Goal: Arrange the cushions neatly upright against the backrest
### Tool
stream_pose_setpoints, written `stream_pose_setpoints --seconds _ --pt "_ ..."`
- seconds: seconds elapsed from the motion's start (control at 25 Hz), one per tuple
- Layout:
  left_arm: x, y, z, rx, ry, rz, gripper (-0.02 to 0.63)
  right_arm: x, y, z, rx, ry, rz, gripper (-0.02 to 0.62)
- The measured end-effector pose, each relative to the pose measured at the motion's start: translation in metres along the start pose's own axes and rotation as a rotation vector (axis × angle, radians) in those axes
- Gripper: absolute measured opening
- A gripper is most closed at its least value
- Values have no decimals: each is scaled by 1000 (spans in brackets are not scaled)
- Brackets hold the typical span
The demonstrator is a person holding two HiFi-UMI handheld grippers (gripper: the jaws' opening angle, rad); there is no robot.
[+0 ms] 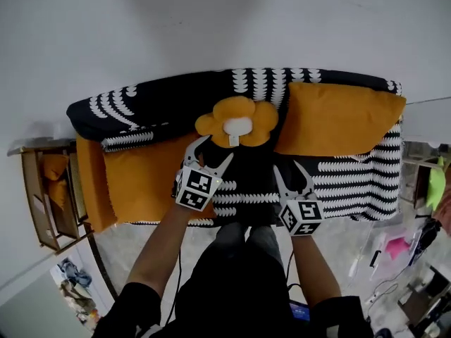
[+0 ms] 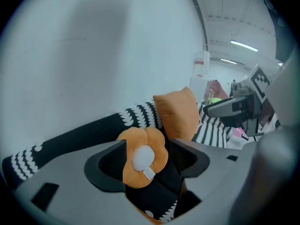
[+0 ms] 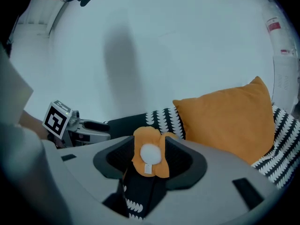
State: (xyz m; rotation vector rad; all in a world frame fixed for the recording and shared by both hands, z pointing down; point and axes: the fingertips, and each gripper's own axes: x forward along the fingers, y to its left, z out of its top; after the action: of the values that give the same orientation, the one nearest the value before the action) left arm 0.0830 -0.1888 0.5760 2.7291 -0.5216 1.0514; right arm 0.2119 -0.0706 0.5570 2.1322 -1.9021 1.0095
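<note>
2 cushions stand against the backrest (image 1: 162,97): flower cushion (image 1: 236,122) centre, square cushion (image 1: 338,118) right, each leaning back for support. Both left gripper (image 1: 216,148) and right gripper (image 1: 287,166) are released, empty, clear of them.

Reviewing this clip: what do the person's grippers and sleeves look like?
Both the left gripper and right gripper have grey bodies, grey jaws with black inner faces, and a white cube with black square markers. The person wears black sleeves ending near the elbows.
</note>
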Motion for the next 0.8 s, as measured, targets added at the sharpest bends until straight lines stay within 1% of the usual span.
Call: stream_pose_setpoints --seconds 0.16,0.24,0.36,0.44,0.52,0.68,0.8 --pt "-62 5 -1 -100 -102 117 301 -16 24 8 -71 -8 84 221" --pt "-97 4 -7 -167 -149 182 294 -26 39 11 -110 -8 131 221" --pt "-148 3 -19 -280 -215 288 287 -45 68 19 -136 -27 205 222" --pt "-180 -6 -29 -360 -243 353 276 -66 85 22 -142 -41 257 224" --pt "-208 -20 -39 -415 -257 401 267 -88 98 24 -156 -45 302 227" --pt "-240 -29 -45 -437 -274 455 261 -115 111 38 -190 -72 354 231" --pt "-260 -37 -57 -442 -267 482 261 -130 110 34 -204 -71 367 237"
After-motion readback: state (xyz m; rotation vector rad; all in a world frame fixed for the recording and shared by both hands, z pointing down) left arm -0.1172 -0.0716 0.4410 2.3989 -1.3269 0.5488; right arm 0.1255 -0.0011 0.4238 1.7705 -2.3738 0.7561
